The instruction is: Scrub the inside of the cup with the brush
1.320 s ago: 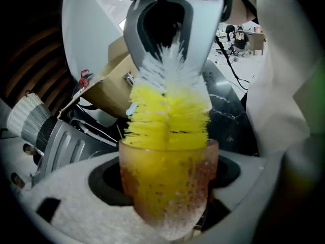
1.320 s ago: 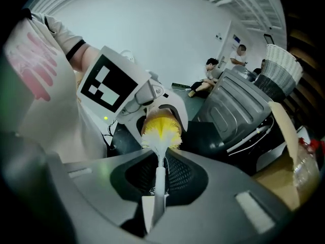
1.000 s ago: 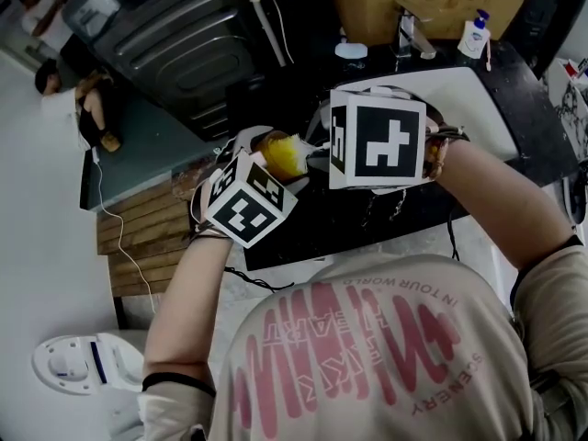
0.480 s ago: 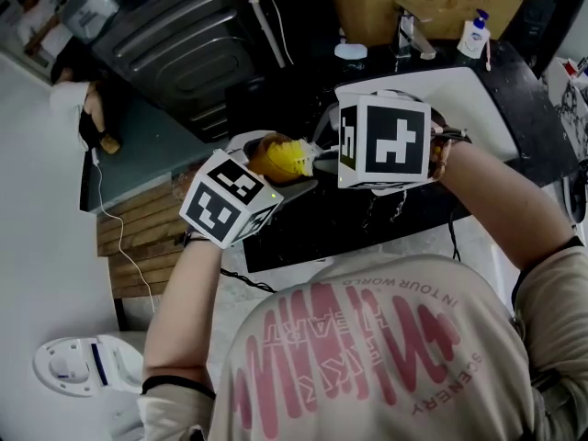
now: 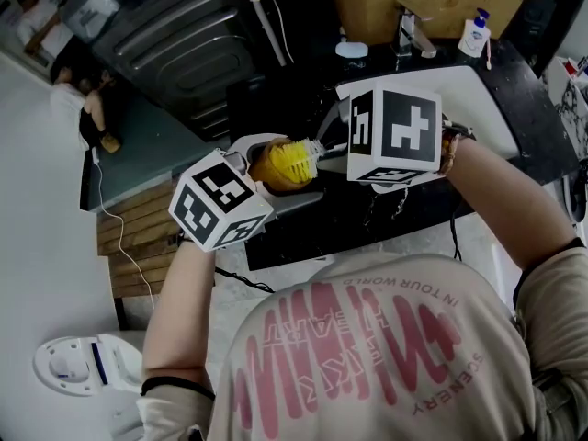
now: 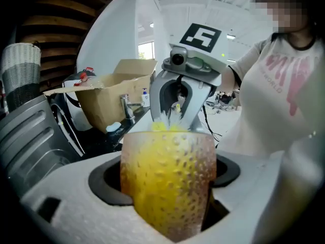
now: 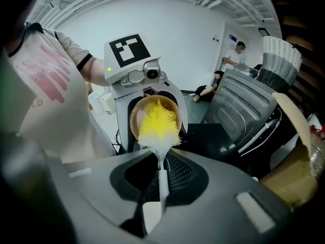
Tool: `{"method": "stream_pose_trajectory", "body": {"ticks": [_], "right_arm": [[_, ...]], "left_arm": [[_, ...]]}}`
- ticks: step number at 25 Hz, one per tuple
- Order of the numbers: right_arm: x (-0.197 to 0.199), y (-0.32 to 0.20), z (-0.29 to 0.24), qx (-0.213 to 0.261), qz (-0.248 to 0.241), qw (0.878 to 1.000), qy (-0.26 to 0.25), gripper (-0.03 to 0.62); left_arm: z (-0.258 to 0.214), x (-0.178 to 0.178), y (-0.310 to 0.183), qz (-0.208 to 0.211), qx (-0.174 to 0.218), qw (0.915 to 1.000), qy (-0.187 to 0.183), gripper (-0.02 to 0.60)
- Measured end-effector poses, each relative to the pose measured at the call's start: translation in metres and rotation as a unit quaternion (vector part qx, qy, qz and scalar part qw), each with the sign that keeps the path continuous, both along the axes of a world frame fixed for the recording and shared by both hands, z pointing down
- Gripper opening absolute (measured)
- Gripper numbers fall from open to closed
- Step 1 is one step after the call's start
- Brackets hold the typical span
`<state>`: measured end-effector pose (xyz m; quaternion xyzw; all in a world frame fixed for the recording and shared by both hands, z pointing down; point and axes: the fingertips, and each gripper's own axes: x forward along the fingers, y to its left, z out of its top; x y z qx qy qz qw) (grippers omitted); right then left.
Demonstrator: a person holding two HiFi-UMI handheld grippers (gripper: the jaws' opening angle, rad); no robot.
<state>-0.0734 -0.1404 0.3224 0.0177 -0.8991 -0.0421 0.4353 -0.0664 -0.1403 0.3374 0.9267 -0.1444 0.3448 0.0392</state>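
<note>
Over the dark counter beside the white sink, the left gripper clamps the amber cup and the right gripper clamps the brush, whose yellow bristles sit in the cup's mouth, so scrubbing seems under way, not finished.

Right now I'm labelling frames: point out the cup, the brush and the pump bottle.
cup (image 6: pixel 167 182): left gripper view, dimpled side wall.
brush (image 7: pixel 159 125): right gripper view, yellow bristles.
pump bottle (image 5: pixel 472 39): head view, white body.
</note>
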Motion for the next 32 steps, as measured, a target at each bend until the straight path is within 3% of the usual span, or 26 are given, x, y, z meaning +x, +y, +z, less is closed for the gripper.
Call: {"method": "stream_pose_trajectory", "body": {"ticks": [6, 14, 22, 24, 27, 32], "right_arm": [[-0.001, 0.013, 0.002, -0.014, -0.024, 1.0, -0.006, 0.057], [-0.002, 0.021, 0.002, -0.006, -0.05, 0.999, 0.011, 0.058], [-0.002, 0.031, 0.005, 0.014, -0.096, 0.994, 0.04, 0.06], [-0.001, 0.031, 0.005, 0.028, -0.101, 0.993, 0.048, 0.058], [0.001, 0.025, 0.006, 0.039, -0.086, 0.994, 0.059, 0.057], [0.005, 0.016, 0.017, -0.014, -0.02, 0.999, 0.045, 0.052]], "left_arm": [[0.004, 0.003, 0.027, 0.077, -0.004, 0.9969, -0.016, 0.407], [0.011, 0.003, 0.041, 0.101, -0.011, 0.9944, -0.031, 0.405], [0.023, 0.003, 0.061, 0.157, -0.028, 0.9852, -0.062, 0.405], [0.025, 0.005, 0.059, 0.151, -0.021, 0.9861, -0.066, 0.405], [0.03, 0.005, 0.042, 0.11, 0.008, 0.9894, -0.095, 0.405], [0.03, -0.001, 0.007, 0.014, 0.051, 0.9919, -0.116, 0.405]]}}
